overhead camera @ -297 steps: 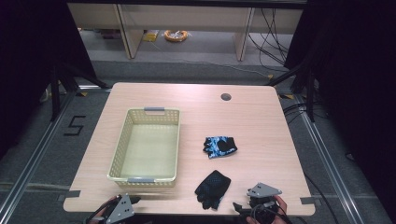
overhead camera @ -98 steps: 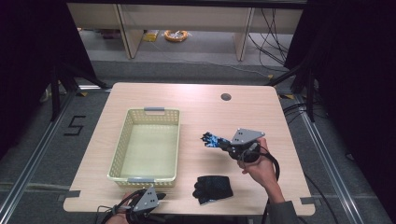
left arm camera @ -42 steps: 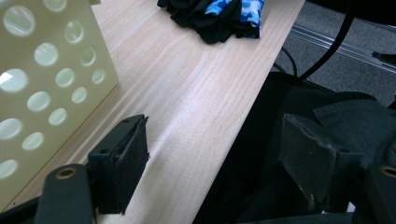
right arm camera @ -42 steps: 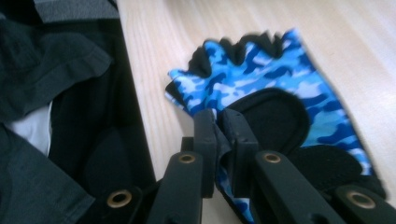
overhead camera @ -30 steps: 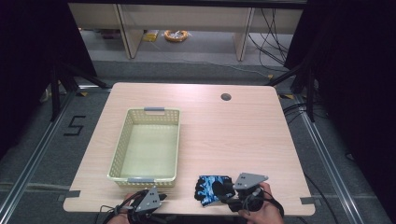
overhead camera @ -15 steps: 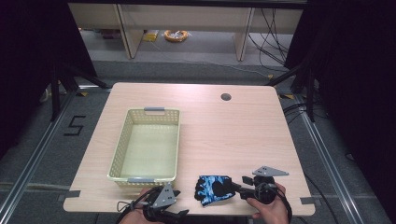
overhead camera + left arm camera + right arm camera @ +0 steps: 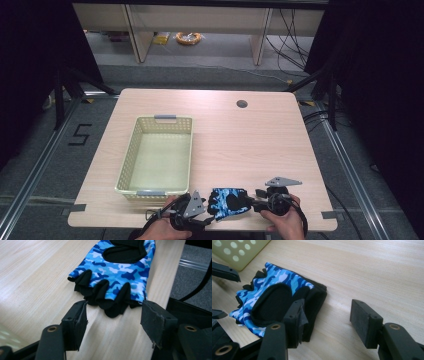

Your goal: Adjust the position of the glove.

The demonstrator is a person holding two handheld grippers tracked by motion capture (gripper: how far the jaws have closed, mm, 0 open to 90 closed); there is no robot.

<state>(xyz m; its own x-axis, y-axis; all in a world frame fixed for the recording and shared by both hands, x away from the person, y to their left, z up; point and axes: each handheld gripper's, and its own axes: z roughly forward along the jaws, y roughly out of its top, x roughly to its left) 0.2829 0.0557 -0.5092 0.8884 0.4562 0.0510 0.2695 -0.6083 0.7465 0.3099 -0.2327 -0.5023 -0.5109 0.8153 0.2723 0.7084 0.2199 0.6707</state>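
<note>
Your basket (image 7: pixel 131 161) sits empty at the table's left. Both grippers, left (image 7: pixel 202 216) closing and right (image 7: pixel 256 194), gape around the blue camouflage glove (image 7: pixel 228 201), unclamped. No readable writing.

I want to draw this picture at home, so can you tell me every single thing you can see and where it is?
Gloves: two stacked, blue camouflage on top of black, near table edge, between the grippers.
Basket: one, pale yellow, left part of table, nothing in it.
Table: one, light wood, middle of the scene.
Cable hole: one, dark, far right of tabletop.
Orange coil: one, on the floor behind the table.
Left gripper: one, black, jaws apart at the gloves' finger ends.
Right gripper: one, black, jaws apart at the gloves' cuff end.
Hands: two, holding the grippers.
</note>
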